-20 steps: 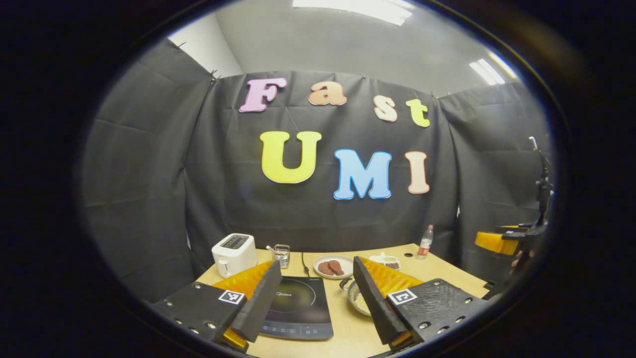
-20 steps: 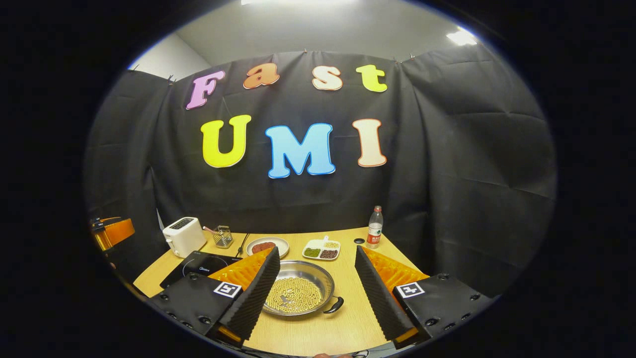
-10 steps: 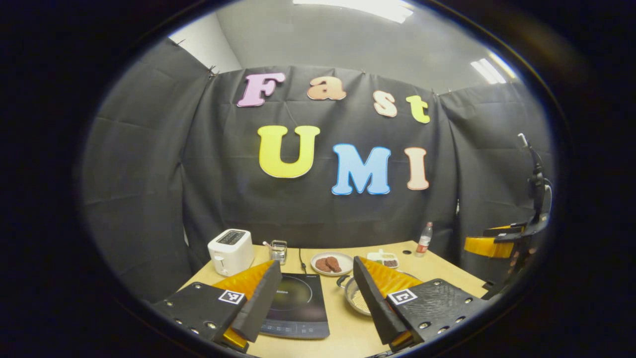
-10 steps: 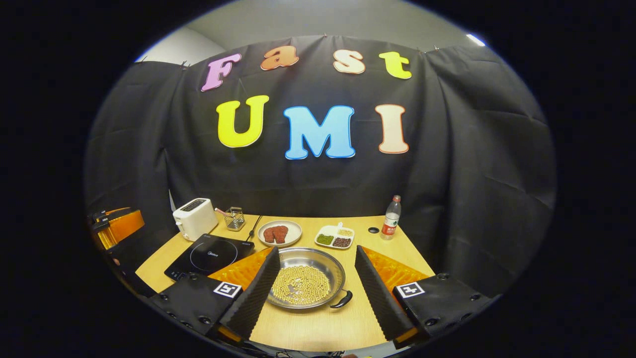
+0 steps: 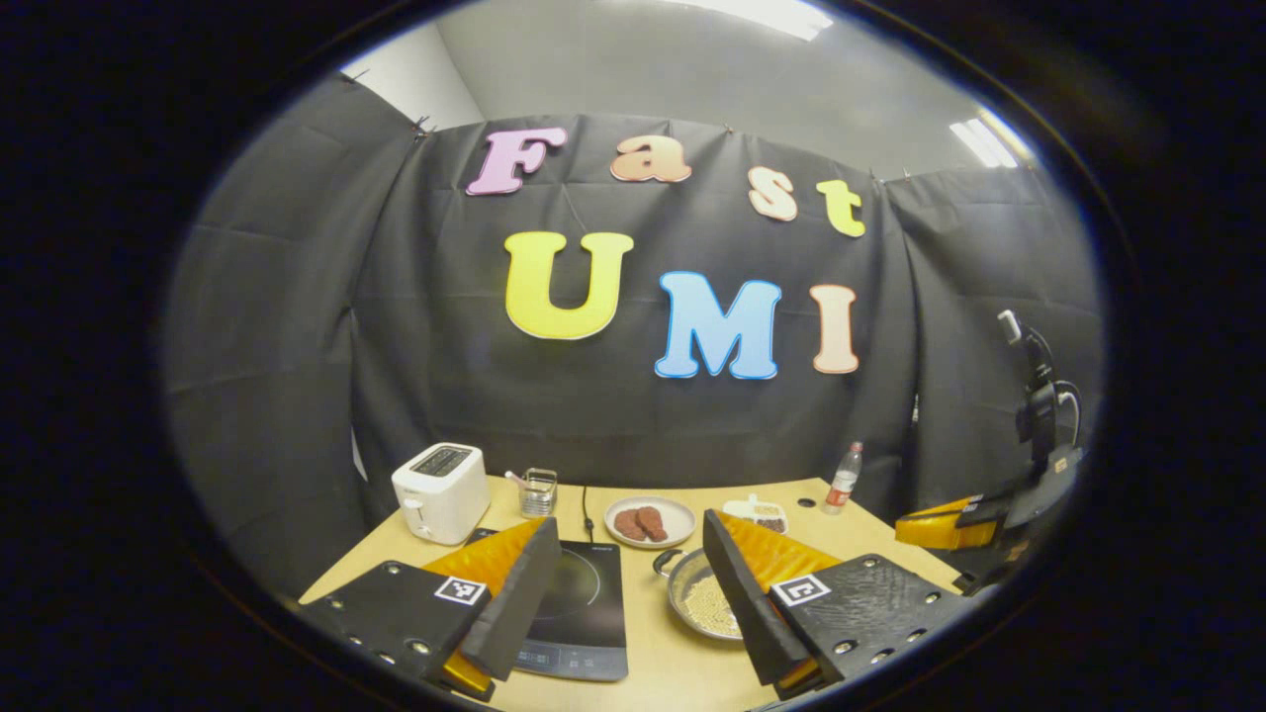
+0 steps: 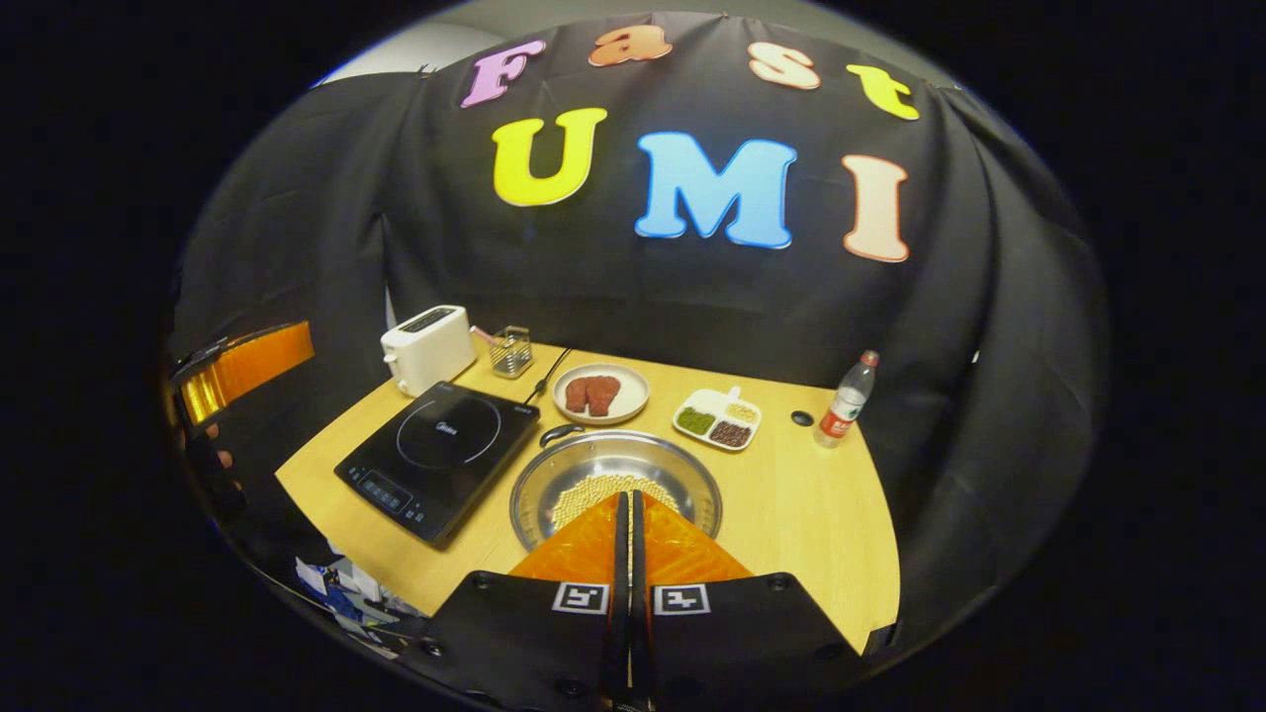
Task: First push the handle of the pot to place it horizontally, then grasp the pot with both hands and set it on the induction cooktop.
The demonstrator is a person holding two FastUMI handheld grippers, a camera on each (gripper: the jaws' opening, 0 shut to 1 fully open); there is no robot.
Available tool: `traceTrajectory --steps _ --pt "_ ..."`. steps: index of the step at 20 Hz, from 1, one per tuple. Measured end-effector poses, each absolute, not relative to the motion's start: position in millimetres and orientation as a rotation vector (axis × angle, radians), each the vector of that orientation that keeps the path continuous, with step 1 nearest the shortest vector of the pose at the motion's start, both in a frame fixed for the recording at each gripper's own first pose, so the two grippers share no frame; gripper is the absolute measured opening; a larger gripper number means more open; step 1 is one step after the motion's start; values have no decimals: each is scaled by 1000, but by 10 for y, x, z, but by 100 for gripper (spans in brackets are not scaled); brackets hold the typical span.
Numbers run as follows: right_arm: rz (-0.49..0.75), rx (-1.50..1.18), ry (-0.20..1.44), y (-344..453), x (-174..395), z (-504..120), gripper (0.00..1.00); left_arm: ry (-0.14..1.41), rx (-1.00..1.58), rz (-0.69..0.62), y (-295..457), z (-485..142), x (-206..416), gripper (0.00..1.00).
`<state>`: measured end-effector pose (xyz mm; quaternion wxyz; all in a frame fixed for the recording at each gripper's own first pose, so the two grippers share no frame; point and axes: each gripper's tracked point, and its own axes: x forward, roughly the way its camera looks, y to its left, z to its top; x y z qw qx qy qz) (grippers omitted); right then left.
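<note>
In the right gripper view a round steel pot [image 6: 648, 465] holding yellow beans sits on the wooden table, just right of the black induction cooktop [image 6: 435, 455]. One small black handle [image 6: 559, 432] points to the far left; the near one is hidden behind my fingers. My right gripper [image 6: 628, 497] is shut with nothing between its fingers, its tips over the pot's near side. My left gripper [image 5: 628, 521] is open and empty, above the table's near edge. Between its fingers lie the cooktop [image 5: 579, 603] and the pot [image 5: 692, 598], which the right finger partly covers.
Along the back of the table stand a white toaster [image 6: 427, 346], a wire cup [image 6: 511, 351], a plate of meat [image 6: 600, 393], a divided dish of beans [image 6: 720, 417] and a water bottle [image 6: 846, 400]. A cable [image 6: 549, 371] runs behind the cooktop.
My right gripper went from open to shut and now looks down on the pot from higher. The left gripper drifted slightly and stayed open.
</note>
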<state>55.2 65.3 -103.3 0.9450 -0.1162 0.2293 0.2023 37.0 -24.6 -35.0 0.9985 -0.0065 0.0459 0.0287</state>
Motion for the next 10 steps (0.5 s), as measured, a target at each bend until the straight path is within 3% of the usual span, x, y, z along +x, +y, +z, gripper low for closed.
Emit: traceTrajectory --steps 4,10 --pt "531 -241 667 621 513 -1467 2 109 -3 105 -248 -393 423 86" --pt "592 -281 845 470 533 -2088 2 148 7 175 -241 -512 497 86"
